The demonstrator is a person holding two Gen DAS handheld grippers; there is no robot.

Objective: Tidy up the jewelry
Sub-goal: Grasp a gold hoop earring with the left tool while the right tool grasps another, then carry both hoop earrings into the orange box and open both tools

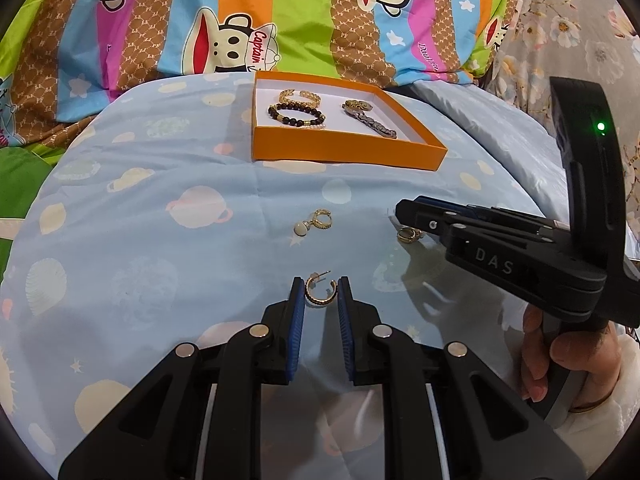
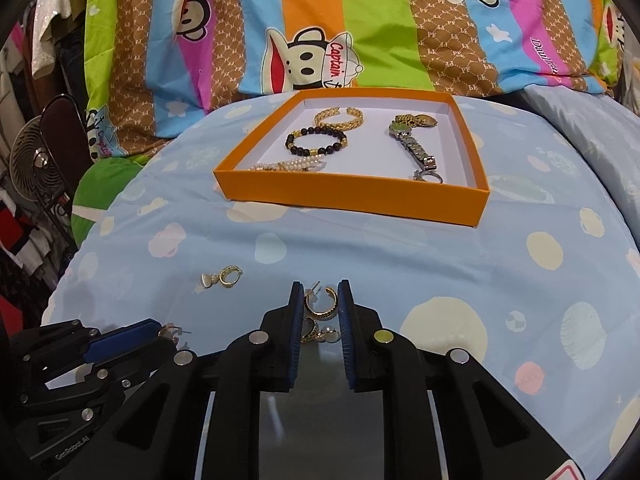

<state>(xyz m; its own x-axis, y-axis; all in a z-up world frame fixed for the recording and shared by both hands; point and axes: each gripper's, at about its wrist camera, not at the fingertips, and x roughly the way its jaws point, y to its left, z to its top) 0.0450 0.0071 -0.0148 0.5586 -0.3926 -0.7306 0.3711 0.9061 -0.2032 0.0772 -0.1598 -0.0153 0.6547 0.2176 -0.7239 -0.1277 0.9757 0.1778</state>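
Note:
An orange box (image 1: 344, 150) (image 2: 352, 198) on the blue sheet holds a gold bracelet (image 1: 300, 96), a black bead bracelet (image 2: 316, 142), a pearl piece (image 2: 288, 166) and a watch (image 2: 418, 148). My left gripper (image 1: 321, 294) is open around a gold hoop earring (image 1: 320, 294) lying on the sheet. My right gripper (image 2: 320, 300) is open around another gold hoop earring (image 2: 322, 304), with a pearl earring (image 2: 320, 334) between the fingers behind it. A pearl-drop hoop earring (image 1: 314, 222) (image 2: 224, 276) lies loose between the box and the grippers.
The right gripper and the hand holding it (image 1: 520, 248) fill the right of the left wrist view, over a gold earring (image 1: 408, 235). A striped cartoon quilt (image 2: 320, 20) lies behind the box. A fan (image 2: 34, 164) and clothes stand at far left.

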